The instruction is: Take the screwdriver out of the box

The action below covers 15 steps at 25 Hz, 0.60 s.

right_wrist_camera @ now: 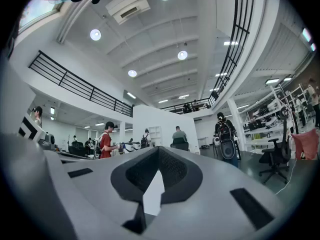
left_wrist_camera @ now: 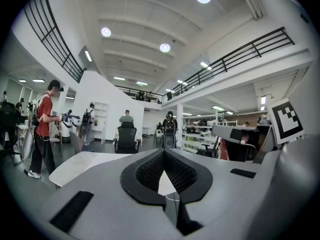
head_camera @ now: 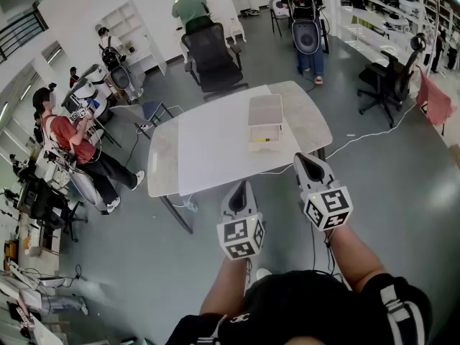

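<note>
Grey workshop floor spreads around a white bench (head_camera: 215, 142), with a black office chair (head_camera: 210, 60) at its far edge and a person in a green shirt (head_camera: 190, 7) standing beyond it. Another person, in a red shirt (head_camera: 68, 139), stands off the bench's left side beside some equipment.

On the right half of the bench, about midway between the near and far edges, sits a translucent lidded box (head_camera: 265, 117). Through its near wall a small yellow thing (head_camera: 262, 140) shows low inside, too small to tell whether it is the screwdriver.

Both tongs hang in the air by the near edge, well apart from the box. The left tongs (head_camera: 240, 184) point toward the middle of that edge; in the left gripper view (left_wrist_camera: 163, 152) their tips meet, with nothing between them. The right tongs (head_camera: 305, 158) sit by the near right corner, and in the right gripper view (right_wrist_camera: 157, 149) they too are pressed together and empty. Neither pair touches the bench or the box
</note>
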### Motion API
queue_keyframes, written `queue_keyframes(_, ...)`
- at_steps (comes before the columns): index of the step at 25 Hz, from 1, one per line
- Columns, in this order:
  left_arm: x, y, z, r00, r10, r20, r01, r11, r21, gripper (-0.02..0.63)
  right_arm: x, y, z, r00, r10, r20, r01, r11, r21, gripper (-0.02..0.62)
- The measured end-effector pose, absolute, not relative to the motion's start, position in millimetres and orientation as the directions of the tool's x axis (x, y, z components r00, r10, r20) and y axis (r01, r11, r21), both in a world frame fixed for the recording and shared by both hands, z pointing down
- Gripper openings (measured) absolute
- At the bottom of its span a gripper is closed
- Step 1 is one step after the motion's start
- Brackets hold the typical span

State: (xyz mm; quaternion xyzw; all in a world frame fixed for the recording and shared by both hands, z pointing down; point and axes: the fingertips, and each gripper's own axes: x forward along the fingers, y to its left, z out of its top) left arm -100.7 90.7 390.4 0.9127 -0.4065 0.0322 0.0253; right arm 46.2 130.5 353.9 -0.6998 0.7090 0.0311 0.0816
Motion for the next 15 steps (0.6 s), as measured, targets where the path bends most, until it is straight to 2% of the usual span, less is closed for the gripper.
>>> queue_keyframes(15,-118,76,394,0.647,-0.758,0.088,-0.761,-0.648,0.014,0.014,33,112,356,-0.040,-0.982,-0.185,-0.996,0.055,-0.076,0.012)
